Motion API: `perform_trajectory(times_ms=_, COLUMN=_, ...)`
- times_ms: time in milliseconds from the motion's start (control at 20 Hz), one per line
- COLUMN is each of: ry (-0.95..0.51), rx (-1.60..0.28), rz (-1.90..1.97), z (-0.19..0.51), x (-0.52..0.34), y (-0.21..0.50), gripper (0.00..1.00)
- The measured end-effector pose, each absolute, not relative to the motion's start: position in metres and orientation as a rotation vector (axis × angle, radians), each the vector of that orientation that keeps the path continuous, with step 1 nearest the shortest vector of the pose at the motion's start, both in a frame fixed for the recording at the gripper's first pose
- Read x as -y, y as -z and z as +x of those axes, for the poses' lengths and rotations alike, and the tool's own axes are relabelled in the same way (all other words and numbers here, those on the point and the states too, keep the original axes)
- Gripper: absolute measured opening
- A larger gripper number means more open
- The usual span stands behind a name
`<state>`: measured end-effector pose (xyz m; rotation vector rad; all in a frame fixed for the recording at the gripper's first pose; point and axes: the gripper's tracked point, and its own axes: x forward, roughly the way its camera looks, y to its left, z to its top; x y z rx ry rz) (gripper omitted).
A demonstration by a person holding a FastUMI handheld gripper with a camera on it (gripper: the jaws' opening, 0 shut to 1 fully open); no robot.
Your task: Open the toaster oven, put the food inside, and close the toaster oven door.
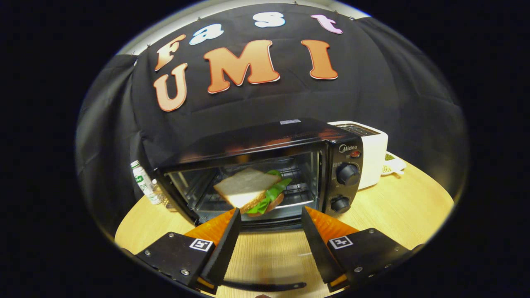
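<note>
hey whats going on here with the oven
A person is working hand-held tongs at a toaster oven on a wooden table. The oven's door is down, and a sandwich sits on the rack inside. The tongs are open and empty just in front of it. The door is not yet closed.

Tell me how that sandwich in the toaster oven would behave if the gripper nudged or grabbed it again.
The sandwich sits tilted on the rack of the open toaster oven, so a nudge would probably tip or slide it. Its lettuce hangs loose between the slices, so the layers may shift apart. The bread looks soft, likely squashing under a firm pinch. The gripper is open, just short of it.
</note>
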<state>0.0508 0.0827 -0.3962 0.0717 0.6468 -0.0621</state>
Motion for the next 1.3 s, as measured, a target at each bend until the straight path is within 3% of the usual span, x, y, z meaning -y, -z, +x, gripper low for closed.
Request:
perform_trajectory(times_ms=750, ry=-0.087, rx=-0.88, rz=-0.02, z=-0.078, x=-0.083, y=0.435, gripper=0.89)
perform_trajectory(times_ms=1300, ry=-0.163, rx=-1.02, rz=-0.021, z=-0.092, x=-0.107, y=0.482, gripper=0.89)
